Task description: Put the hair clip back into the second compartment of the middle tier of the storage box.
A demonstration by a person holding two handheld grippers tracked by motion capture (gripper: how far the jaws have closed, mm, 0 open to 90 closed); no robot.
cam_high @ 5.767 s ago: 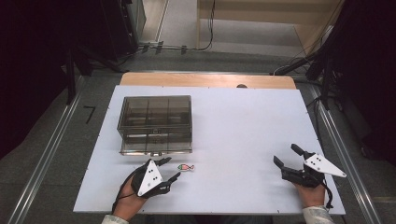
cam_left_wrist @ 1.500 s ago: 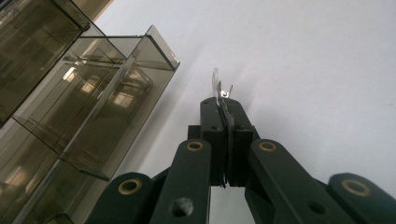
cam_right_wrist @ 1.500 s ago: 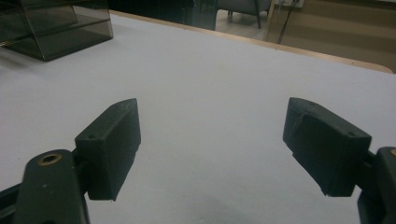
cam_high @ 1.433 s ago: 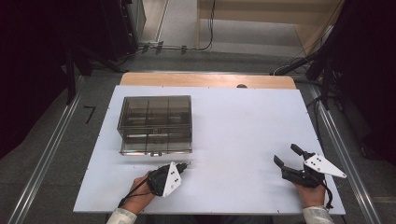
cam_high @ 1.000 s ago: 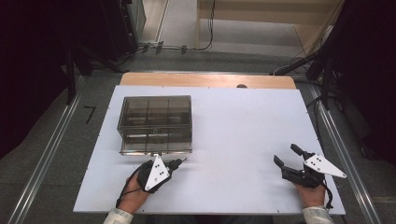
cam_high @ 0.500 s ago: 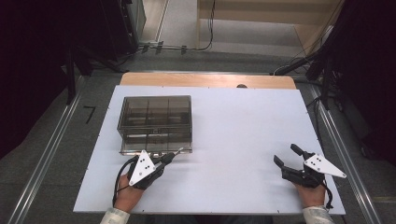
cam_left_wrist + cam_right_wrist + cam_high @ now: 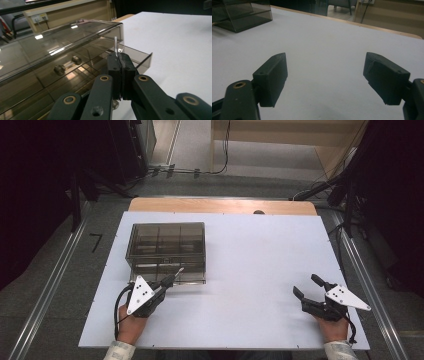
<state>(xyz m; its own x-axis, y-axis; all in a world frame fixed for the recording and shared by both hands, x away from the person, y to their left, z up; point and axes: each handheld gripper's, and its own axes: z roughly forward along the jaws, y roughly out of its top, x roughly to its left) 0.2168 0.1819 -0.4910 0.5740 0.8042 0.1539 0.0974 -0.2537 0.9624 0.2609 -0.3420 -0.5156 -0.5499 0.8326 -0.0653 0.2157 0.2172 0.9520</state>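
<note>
Your left gripper (image 7: 119,58) is clamped on that fishing lure (image 7: 115,46), so nudging toward 12 o'clock could clip the tackle box's (image 7: 166,251) open drawer (image 7: 136,57).

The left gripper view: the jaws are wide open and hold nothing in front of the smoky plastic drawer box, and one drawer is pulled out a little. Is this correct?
Not quite. In the left gripper view the jaws of the left gripper are shut on a small thin clear item, too small to identify. The rest stands: the smoky plastic drawer box is right in front, and one drawer is pulled out a little.
</note>
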